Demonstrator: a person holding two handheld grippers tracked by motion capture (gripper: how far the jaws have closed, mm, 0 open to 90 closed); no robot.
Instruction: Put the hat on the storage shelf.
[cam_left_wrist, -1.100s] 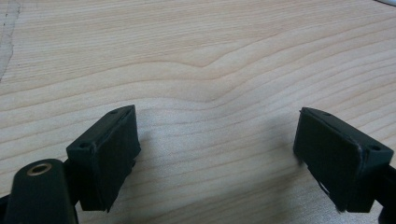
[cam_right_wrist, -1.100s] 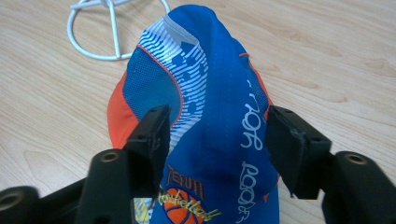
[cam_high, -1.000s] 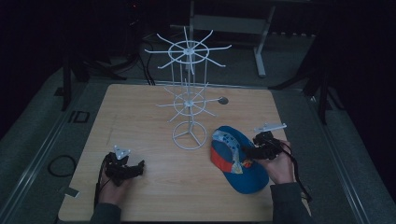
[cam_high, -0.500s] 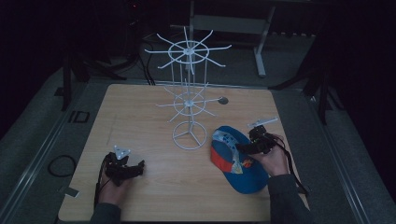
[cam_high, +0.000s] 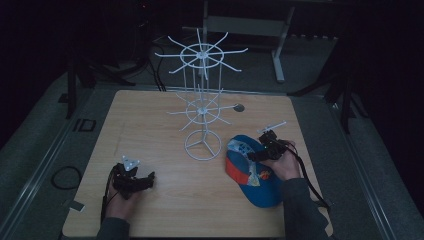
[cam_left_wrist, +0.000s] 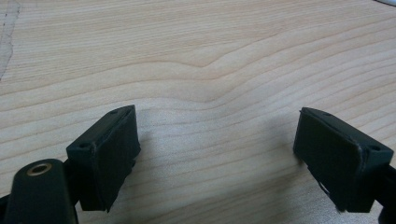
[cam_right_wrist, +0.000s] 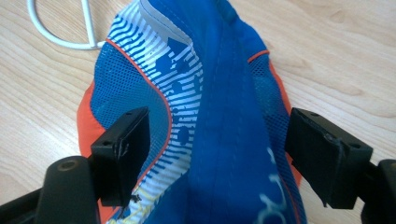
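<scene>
A blue, white and orange fabric cap lies near the right edge of the light wooden table, between the right gripper's wide-open jaws. Its white lettering is unreadable. The left gripper gapes over bare wood.

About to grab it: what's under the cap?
The blue cap lies on the wooden table, right tongs open above it. Whatever is beneath stays covered.

Right tongs over blue cap beside white wire rack
</scene>
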